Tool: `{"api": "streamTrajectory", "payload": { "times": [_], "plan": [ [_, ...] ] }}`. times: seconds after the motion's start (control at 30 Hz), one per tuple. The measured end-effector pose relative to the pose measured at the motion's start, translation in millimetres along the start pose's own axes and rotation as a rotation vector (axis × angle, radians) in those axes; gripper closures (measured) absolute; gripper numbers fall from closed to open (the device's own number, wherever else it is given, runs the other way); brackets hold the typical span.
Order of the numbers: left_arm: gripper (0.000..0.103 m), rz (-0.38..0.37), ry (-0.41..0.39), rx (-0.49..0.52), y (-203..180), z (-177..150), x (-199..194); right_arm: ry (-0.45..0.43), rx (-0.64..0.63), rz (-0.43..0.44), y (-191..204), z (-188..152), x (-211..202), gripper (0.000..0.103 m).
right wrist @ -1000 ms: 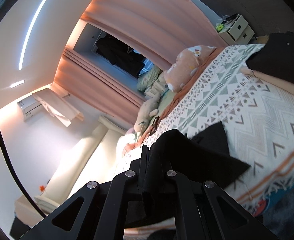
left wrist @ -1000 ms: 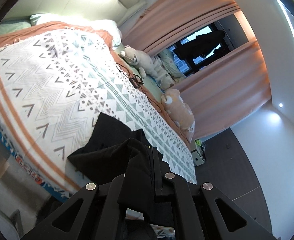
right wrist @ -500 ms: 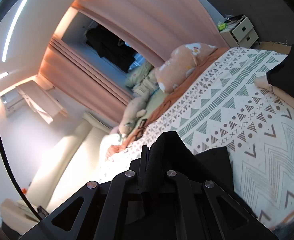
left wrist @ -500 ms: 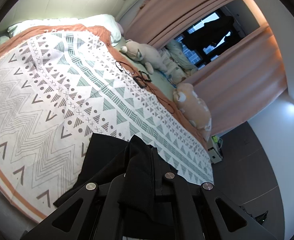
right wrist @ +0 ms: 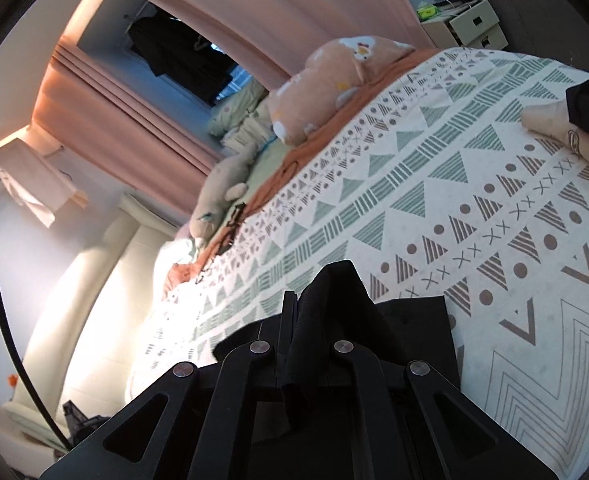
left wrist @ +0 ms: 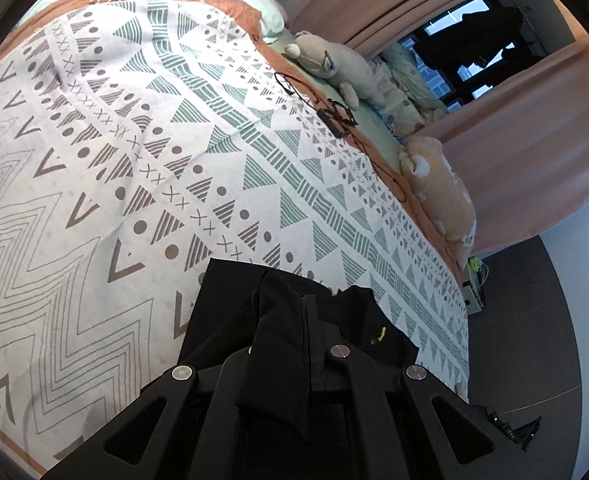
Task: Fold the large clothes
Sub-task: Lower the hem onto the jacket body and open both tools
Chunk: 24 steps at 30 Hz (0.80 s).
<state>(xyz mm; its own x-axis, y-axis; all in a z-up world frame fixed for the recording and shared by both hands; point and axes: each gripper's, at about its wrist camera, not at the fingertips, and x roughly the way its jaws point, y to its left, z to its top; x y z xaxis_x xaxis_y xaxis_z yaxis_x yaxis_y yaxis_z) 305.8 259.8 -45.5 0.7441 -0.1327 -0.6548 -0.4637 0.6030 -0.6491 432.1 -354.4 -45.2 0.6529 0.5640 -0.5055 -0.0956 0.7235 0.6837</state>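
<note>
A black garment point(left wrist: 230, 312) lies partly on the patterned bedspread point(left wrist: 142, 152). My left gripper point(left wrist: 294, 320) is shut on a bunched fold of it, low over the bed. In the right wrist view the same black garment point(right wrist: 406, 328) spreads flat behind my right gripper point(right wrist: 306, 312), which is shut on another fold of it. Both grippers hold the cloth just above the bedspread point(right wrist: 434, 184). The cloth under the grippers is hidden.
Plush toys point(left wrist: 334, 64) point(left wrist: 442, 192) and a black cable point(left wrist: 330, 112) lie along the bed's far side by pink curtains point(left wrist: 526, 144). A person's arm point(right wrist: 554, 124) in a black sleeve rests at the right. A small drawer unit point(right wrist: 470, 20) stands on the floor.
Both grippers have carried the black garment forward over the bed and lowered it; more of the cloth now lies flat on the bedspread. The bed edge has dropped out of view.
</note>
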Motion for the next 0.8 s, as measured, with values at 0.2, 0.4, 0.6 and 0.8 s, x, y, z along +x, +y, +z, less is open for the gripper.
{"api": "streamTrajectory", "payload": {
  "times": [0.2, 0.4, 0.6, 0.8],
  "plan": [
    [0.1, 0.022, 0.036, -0.002, 14.2, 4.3, 39.3, 0.043, 0.015, -0.066, -20.5, -2.4, 35.8, 0.099],
    [0.067, -0.003, 0.129, -0.051, 30.2, 11.3, 73.5, 0.074, -0.028, -0.132, -25.0, -0.2, 57.7, 0.047],
    [0.018, -0.027, 0.036, -0.017, 31.0, 12.5, 45.3, 0.054, -0.075, -0.152, -22.5, -2.7, 44.5, 0.029],
    [0.018, 0.072, 0.019, 0.069, 36.4, 7.1, 32.6, 0.093, -0.096, -0.233, -34.8, -8.7, 35.4, 0.029]
  ]
}}
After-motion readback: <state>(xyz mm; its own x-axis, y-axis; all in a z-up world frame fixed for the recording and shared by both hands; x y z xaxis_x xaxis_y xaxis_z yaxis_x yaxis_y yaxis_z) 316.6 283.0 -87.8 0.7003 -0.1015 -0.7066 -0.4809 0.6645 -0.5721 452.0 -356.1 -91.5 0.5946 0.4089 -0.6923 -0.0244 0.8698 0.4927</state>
